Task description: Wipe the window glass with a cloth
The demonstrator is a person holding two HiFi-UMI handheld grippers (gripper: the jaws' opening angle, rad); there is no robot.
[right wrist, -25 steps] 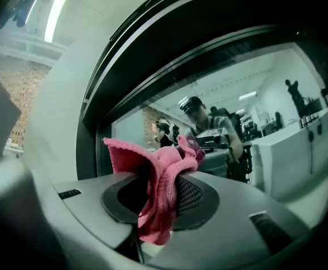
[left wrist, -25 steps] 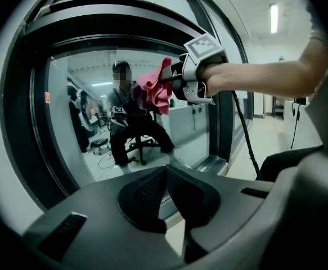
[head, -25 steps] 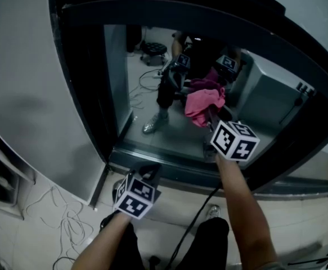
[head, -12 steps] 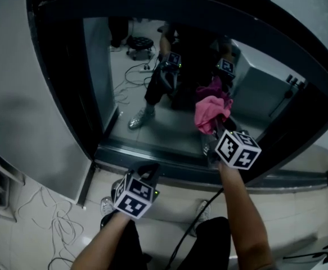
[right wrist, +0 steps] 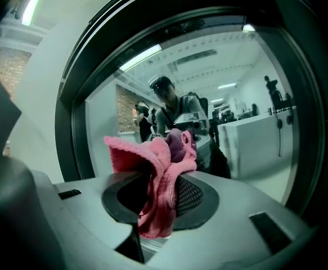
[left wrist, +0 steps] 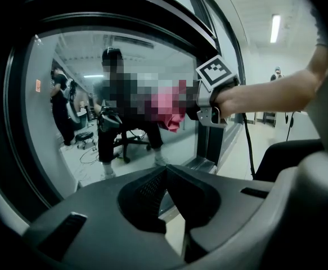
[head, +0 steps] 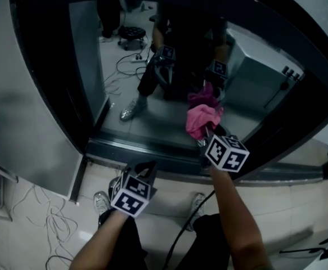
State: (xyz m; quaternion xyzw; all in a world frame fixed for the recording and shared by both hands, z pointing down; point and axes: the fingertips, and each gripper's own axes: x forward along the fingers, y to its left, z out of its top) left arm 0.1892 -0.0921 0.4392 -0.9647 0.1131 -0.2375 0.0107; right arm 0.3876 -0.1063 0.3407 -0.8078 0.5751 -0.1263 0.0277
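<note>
The window glass [head: 124,83] sits in a thick dark frame and mirrors the person and both grippers. My right gripper [head: 207,134] is shut on a pink cloth [head: 200,121], which is pressed to the lower right part of the glass. In the right gripper view the pink cloth [right wrist: 162,173] is bunched between the jaws of the right gripper [right wrist: 161,198], close to the window glass [right wrist: 242,89]. My left gripper [head: 147,167] hangs below the sill, shut and empty. From the left gripper [left wrist: 166,170] I see the pink cloth [left wrist: 170,104] against the glass.
The dark lower frame [head: 147,151] runs just under the cloth. A grey wall [head: 23,94] stands at the left. Loose cables [head: 51,224] lie on the tiled floor, and a black cable [head: 189,224] hangs from the right gripper. The person's shoes [head: 100,202] are below.
The right gripper has slid the pink cloth down the glass toward the lower frame, first a little to the right. The left gripper has stayed low by the sill.
</note>
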